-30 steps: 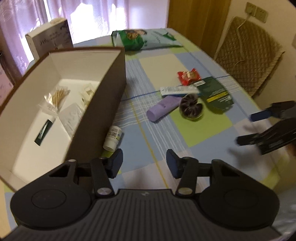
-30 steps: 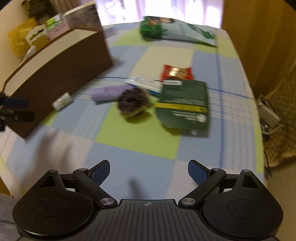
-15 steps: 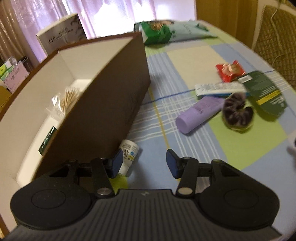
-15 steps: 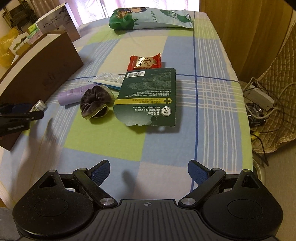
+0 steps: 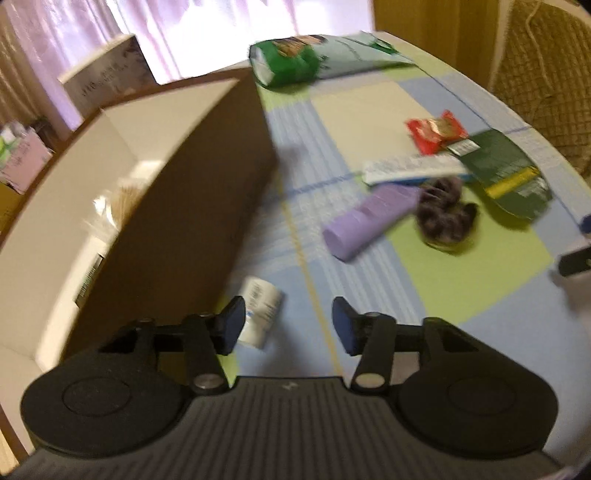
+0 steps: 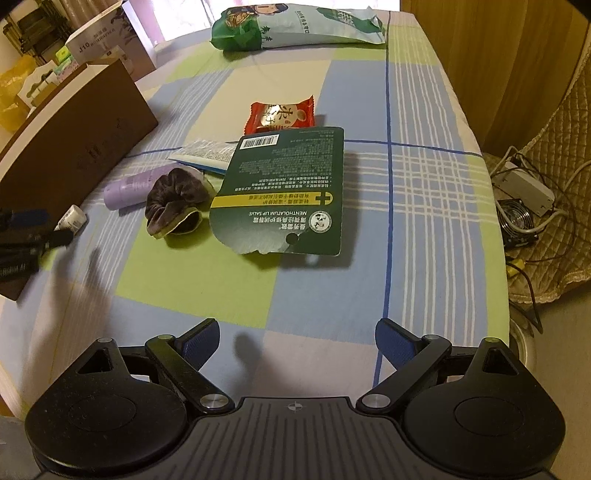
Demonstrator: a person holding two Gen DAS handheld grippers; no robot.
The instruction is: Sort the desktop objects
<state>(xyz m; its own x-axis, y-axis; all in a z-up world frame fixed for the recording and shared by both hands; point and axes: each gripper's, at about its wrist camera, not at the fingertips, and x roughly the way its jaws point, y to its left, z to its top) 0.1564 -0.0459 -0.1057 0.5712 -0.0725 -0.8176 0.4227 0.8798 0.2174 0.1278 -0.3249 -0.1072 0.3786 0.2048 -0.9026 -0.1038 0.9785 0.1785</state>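
Observation:
A brown box [image 5: 192, 221] with a white inside stands at the table's left [image 6: 74, 147] and holds a few small items. A small white bottle [image 5: 258, 314] lies beside its wall [image 6: 72, 218]. My left gripper [image 5: 288, 325] is open and empty, low over the cloth, its left finger just in front of the bottle. Further right lie a purple tube [image 5: 369, 218], a dark scrunchie [image 6: 173, 201], a white tube [image 5: 410, 168], a red snack packet [image 6: 282, 116] and a green lip-salve card [image 6: 284, 195]. My right gripper [image 6: 297, 341] is open and empty near the table's front edge.
A green-and-white snack bag [image 6: 295, 26] lies at the far end. A white carton [image 6: 110, 48] stands behind the box. The table's right edge drops to a floor with cables and a power strip [image 6: 524, 188]. A padded chair [image 5: 546, 74] stands on the right.
My left gripper has dropped lower and closer to the white bottle by the box wall. My right gripper has turned to face the green card and stayed open.

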